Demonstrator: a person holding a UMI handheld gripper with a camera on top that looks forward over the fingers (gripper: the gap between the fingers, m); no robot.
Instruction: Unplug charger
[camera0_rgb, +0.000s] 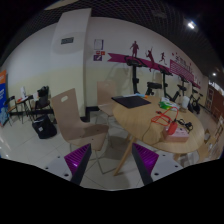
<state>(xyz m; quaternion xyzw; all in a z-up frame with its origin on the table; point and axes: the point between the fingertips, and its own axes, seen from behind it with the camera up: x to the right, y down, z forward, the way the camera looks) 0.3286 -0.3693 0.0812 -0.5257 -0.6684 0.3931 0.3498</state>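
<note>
My gripper (112, 158) is held high above the floor and faces into a room. Its two fingers stand wide apart, with the purple pads (78, 158) showing at each side. Nothing is between them except the floor and a chair leg far below. A round wooden table (140, 122) stands beyond the fingers to the right. On it lie a dark flat item (130, 100) and some orange and white items (166, 126). I cannot make out a charger or a cable in this view.
A wooden chair (72, 118) stands just beyond the left finger, and another chair (107, 93) is behind the table. A black stand with equipment (42, 112) is at the left. The white back wall (80, 60) bears dark red figures. The floor is tiled.
</note>
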